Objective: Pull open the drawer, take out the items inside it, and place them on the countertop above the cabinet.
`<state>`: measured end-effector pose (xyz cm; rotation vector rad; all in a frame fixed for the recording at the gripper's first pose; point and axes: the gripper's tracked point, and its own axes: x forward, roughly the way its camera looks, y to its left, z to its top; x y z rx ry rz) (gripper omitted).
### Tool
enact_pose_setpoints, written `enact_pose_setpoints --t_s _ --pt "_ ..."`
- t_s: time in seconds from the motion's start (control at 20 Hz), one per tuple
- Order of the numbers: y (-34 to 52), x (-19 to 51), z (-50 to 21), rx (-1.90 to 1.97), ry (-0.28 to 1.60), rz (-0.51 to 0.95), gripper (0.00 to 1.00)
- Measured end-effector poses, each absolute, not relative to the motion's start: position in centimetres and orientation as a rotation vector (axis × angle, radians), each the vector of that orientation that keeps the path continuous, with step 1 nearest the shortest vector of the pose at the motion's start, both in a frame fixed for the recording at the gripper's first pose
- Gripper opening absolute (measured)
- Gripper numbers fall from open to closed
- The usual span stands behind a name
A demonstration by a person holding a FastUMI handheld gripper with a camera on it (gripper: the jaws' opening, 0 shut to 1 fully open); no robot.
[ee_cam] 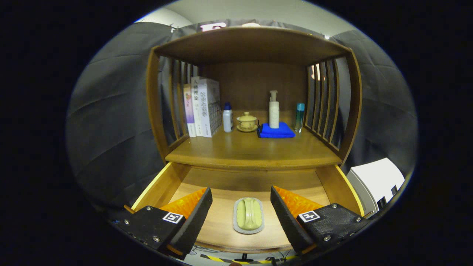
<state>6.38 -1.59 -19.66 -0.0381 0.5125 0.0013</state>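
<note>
Wooden cabinet (251, 48), drawer (162, 184) standing open: I am holding the tongs (241, 201) wide, hovering astride an oblong pale-green brush (248, 215) lying on smooth wood.

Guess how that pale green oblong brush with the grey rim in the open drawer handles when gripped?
The pale green brush lies flat between the open gripper fingers, so it probably won't roll. Its raised ridge looks rigid, likely graspable. The smooth top may be slippery. The wooden drawer floor is bare around it.

Dim, warm light, sharp centre, strong fisheye bending at edges.
</note>
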Motion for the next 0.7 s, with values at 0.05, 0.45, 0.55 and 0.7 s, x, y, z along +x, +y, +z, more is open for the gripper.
enact_pose_setpoints --t_s 0.05,0.45,0.55,0.7 --pt "-2.2 7.2 -20.0 -0.041 0.530 -0.027 0.97" --pt "-3.6 8.9 -25.7 -0.098 0.778 -0.099 0.98" --pt "-3.5 9.2 -27.8 -0.127 0.843 -0.102 0.97" --pt "-2.8 9.5 -30.3 -0.085 0.899 -0.117 0.96"
